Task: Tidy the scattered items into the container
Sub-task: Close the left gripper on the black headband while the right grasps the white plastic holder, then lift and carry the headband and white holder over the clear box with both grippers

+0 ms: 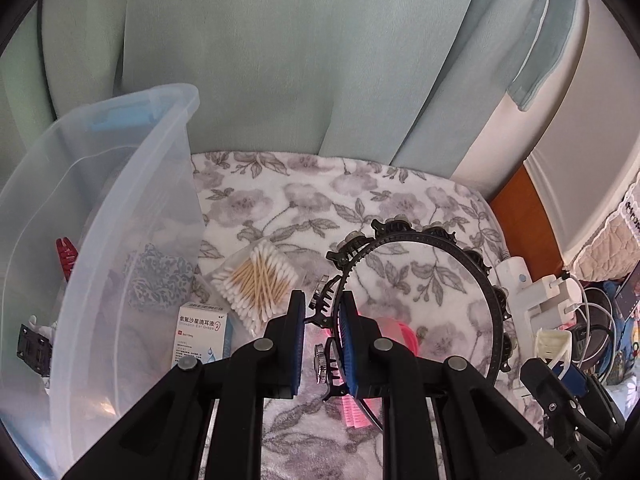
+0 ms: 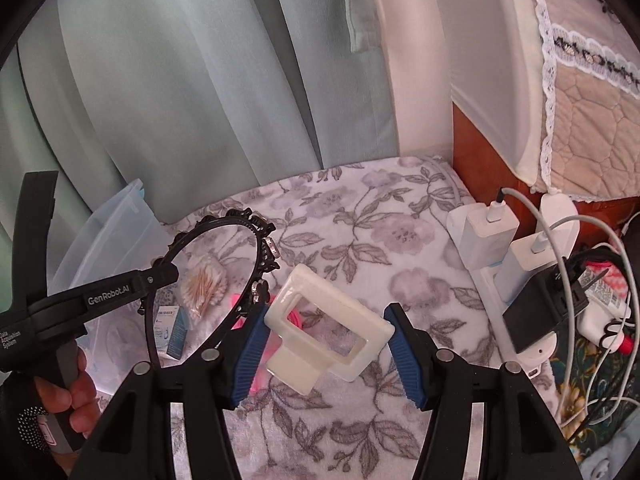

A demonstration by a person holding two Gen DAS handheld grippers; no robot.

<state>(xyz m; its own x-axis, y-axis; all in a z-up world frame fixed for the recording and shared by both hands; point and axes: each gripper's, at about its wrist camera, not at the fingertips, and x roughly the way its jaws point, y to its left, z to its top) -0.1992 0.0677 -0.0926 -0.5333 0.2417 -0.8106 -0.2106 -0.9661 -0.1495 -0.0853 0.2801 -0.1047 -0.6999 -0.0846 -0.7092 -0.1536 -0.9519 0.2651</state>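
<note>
Left gripper [image 1: 322, 340] jaws clamp the headband [image 1: 460, 256]; right gripper [image 2: 326, 354] jaws, half open, grip a cream holder [image 2: 328, 320] beside the bin [image 1: 120, 200].

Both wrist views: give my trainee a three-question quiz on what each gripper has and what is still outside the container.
1. True or false: the left gripper is shut on the black headband.
2. What does the right gripper hold? A) cotton swabs B) white plastic frame C) charger
3. Fill in: beside the clear container, the cotton swabs and the ear-drops ____ lie on the floral blanket.

Key: 1 true; 2 B; 3 box.
</note>
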